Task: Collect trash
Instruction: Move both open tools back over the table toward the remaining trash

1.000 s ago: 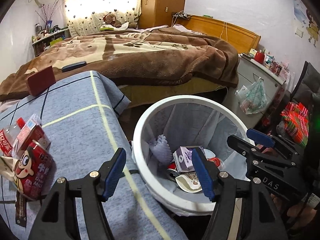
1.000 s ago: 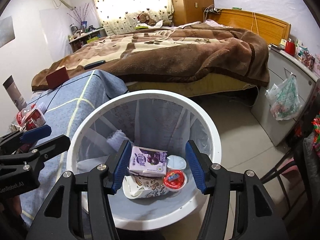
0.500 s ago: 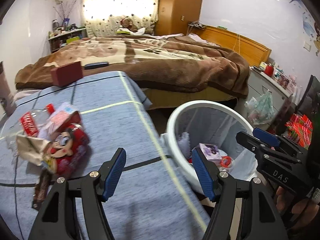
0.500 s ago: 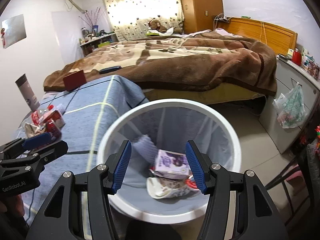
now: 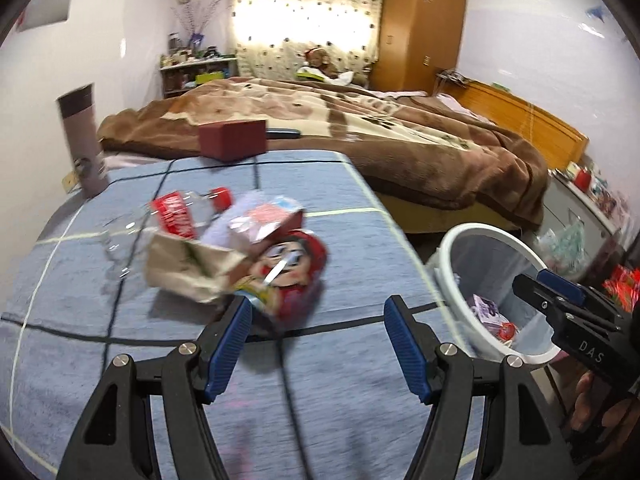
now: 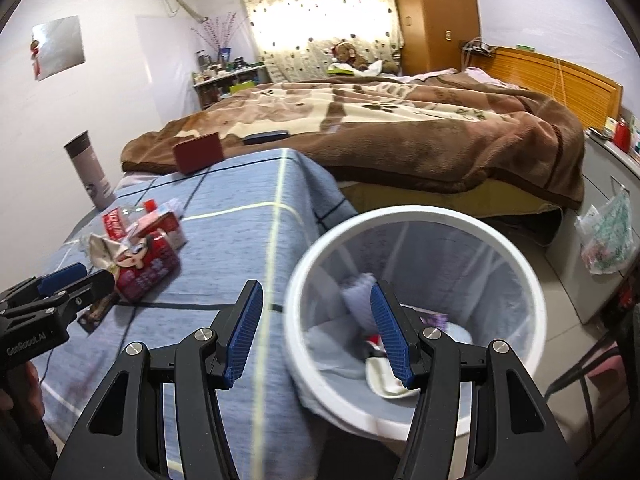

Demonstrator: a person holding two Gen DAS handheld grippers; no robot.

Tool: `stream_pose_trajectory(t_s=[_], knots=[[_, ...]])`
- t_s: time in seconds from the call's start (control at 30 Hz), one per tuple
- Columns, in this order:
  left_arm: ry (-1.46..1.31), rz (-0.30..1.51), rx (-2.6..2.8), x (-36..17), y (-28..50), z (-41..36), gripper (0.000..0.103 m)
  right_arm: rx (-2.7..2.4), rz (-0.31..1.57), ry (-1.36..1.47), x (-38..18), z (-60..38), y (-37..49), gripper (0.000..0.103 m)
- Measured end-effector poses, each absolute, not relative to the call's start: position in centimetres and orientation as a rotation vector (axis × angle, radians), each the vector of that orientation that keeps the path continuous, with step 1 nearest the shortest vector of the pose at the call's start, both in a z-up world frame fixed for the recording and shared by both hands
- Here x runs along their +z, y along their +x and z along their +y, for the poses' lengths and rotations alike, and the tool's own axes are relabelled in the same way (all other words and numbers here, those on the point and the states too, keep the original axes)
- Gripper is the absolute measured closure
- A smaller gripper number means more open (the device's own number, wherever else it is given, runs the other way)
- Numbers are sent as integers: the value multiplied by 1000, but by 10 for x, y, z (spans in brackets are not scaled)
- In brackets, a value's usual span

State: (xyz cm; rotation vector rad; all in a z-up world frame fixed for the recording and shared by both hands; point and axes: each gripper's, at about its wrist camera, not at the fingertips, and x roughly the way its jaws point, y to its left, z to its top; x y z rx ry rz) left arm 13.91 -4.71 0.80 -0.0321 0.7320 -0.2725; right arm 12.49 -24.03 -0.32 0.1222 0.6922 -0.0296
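A pile of trash lies on the blue-covered table [image 5: 120, 360]: a red cartoon-face milk pack [image 5: 294, 270], a crumpled brown paper bag [image 5: 188, 268], a pink carton [image 5: 266, 220] and a clear bottle with a red label [image 5: 176, 216]. My left gripper [image 5: 316, 344] is open and empty, just short of the red pack. The white trash bin [image 6: 416, 216] stands beside the table with several discarded items inside. My right gripper [image 6: 316, 332] is open and empty, over the bin's near left rim. The pile also shows in the right wrist view [image 6: 140, 256].
A dark red box [image 5: 234, 140] and a grey tumbler [image 5: 82, 140] stand at the table's far side. A bed with a brown blanket [image 5: 400, 128] lies behind. A grey cabinet with a hanging plastic bag [image 6: 608, 232] is at the right.
My left gripper has swung left from the bin to face the trash pile. My right gripper has shifted left, from over the bin's middle toward its left rim. Both stay open.
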Motion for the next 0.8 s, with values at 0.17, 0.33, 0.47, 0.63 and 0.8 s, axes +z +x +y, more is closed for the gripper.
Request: stream_pose_trajectory(t_s=[0.17, 0.33, 0.47, 0.63, 0.8], knots=[[-46, 734, -193, 3, 138, -9, 32, 13, 695, 121, -4, -220, 131, 45], [-81, 742, -134, -3, 137, 28, 32, 55, 718, 103, -8, -196, 137, 45], [-96, 760, -108, -8, 138, 49, 32, 104, 735, 118, -9, -177, 145, 45], [-85, 775, -98, -16, 138, 67, 31, 127, 754, 107, -10, -154, 156, 45], [-101, 791, -121, -21, 140, 77, 31, 155, 773, 112, -10, -134, 171, 45]])
